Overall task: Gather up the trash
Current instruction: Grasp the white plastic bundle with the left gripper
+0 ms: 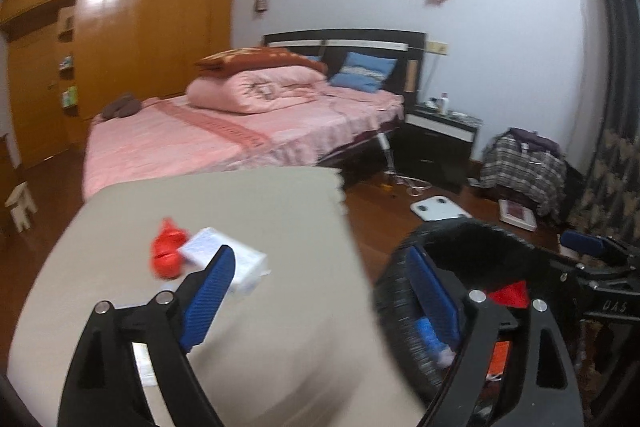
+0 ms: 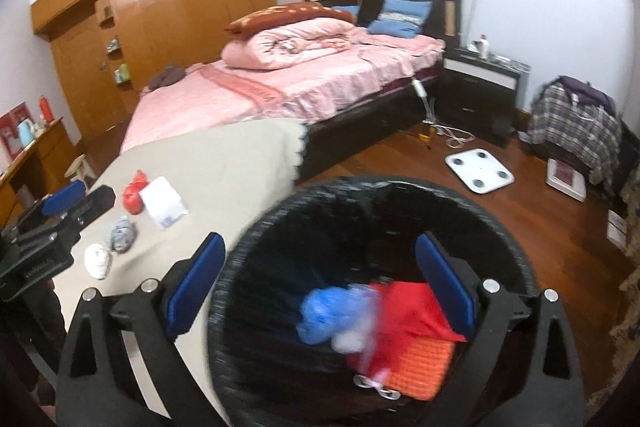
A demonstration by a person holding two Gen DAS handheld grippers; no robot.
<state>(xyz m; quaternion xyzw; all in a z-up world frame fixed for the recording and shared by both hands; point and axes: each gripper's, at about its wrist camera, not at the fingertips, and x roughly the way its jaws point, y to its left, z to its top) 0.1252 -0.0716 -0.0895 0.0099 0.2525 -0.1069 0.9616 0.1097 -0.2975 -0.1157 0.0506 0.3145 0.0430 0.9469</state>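
A black woven trash bin (image 2: 256, 247) stands beside a beige-covered table (image 2: 224, 163). Inside lie a blue crumpled bag (image 2: 320, 315), red sheet (image 2: 408, 311) and orange piece (image 2: 424, 367). My right gripper (image 2: 320, 283) is open and empty right above the bin's mouth. On the table lie a red crumpled wrapper (image 2: 134, 197), a white paper packet (image 2: 164, 205), a grey wad (image 2: 122, 237) and a white wad (image 2: 98, 261). My left gripper (image 1: 320, 287) is open and empty over the table's edge, near the red wrapper (image 1: 166, 253) and white packet (image 1: 228, 259). The bin (image 1: 400, 307) shows at its right.
A pink bed (image 2: 304, 83) stands behind the table. A black nightstand (image 2: 480, 87), a white scale (image 2: 478, 169) on the wooden floor and a chair with plaid clothes (image 2: 576, 127) are at the right. A wooden wardrobe (image 2: 160, 7) lines the far wall.
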